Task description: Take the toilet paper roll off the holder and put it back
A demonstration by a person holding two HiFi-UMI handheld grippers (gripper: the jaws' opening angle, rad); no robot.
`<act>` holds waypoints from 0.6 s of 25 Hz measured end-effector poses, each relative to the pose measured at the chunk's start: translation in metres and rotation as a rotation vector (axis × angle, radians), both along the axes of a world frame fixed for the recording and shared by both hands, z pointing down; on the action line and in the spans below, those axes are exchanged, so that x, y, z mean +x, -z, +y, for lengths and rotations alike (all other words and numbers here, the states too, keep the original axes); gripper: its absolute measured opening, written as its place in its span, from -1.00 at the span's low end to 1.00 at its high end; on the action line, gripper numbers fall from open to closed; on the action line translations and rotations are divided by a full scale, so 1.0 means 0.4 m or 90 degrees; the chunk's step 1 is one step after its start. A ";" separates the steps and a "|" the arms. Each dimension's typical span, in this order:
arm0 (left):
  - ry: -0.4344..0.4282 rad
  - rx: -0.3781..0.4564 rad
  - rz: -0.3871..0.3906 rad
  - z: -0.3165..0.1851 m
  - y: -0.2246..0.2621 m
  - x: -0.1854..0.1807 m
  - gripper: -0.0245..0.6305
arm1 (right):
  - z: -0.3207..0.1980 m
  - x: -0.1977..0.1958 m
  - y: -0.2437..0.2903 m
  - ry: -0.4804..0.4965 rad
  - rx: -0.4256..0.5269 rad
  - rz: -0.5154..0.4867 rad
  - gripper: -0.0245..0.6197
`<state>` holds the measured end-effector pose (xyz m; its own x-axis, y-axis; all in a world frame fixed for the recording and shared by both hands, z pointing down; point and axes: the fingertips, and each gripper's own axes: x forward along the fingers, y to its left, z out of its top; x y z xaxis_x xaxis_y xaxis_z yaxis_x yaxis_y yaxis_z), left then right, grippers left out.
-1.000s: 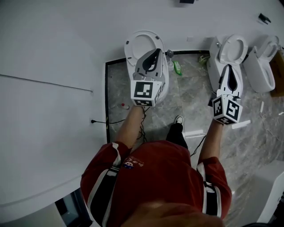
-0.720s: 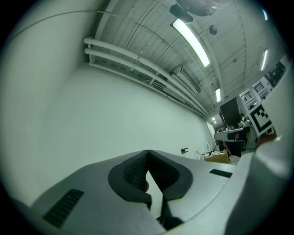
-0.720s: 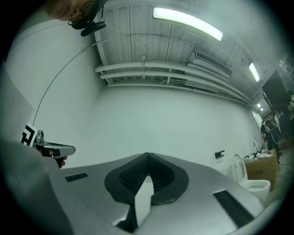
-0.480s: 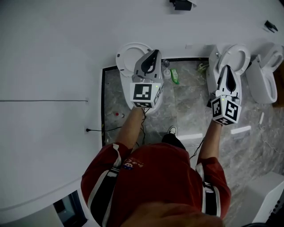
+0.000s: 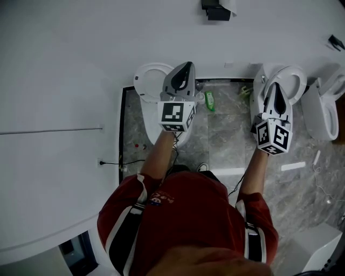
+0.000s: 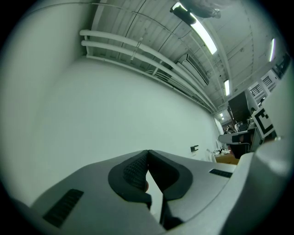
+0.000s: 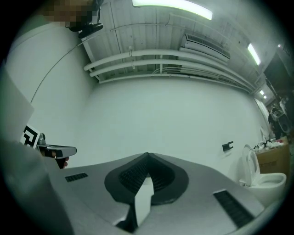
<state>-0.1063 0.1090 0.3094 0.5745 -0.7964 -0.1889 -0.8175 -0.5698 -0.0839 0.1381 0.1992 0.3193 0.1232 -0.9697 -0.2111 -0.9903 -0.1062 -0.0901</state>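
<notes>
Where the toilet paper roll is: no view shows a roll plainly; the small dark wall bracket (image 5: 215, 11) high on the plain white wall (image 5: 64, 64) may be its holder, but it is too small to tell whether a roll sits on it
Small dark wall bracket: well apart from both tools, ahead of them and between their lines of aim, so nothing can be reached yet
Left gripper: the grey two-jaw left gripper (image 5: 186, 69) has its dark ribbed pads pressed together at the tips with nothing between them, probably because there is nothing near enough to take
Right gripper: the matching grey right gripper (image 5: 275, 86) is likewise closed and empty, its jaws meeting in front of the bare wall
Pose: both tools are held out side by side, roughly level and aimed at the wall, which reads as a carrying posture on the way to the fixture, not a reach
Person: a red top with striped sleeves (image 5: 183, 215) fills the lower head view, arms stretched forward
Step in hand: judged to be the approach; the roll is not yet taken off
Surroundings: one white ceramic toilet (image 5: 146, 81) lies under the left tool and another white toilet (image 5: 294, 73) under the right, on grey marbled floor tiles (image 5: 226, 135), with a green bottle (image 5: 209, 101) standing between them
</notes>
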 end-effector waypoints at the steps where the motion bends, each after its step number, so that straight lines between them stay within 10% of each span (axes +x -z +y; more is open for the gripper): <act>1: 0.002 -0.001 0.000 -0.014 -0.001 0.010 -0.87 | -0.016 0.009 -0.002 0.003 -0.001 0.000 -0.90; 15: 0.008 -0.010 0.007 -0.282 -0.046 0.084 -0.87 | -0.296 0.067 -0.031 0.023 -0.006 0.015 -0.90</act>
<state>-0.0729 -0.0038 0.3278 0.5630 -0.8060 -0.1829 -0.8250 -0.5611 -0.0667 0.1648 0.0809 0.3317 0.0828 -0.9755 -0.2037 -0.9953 -0.0705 -0.0665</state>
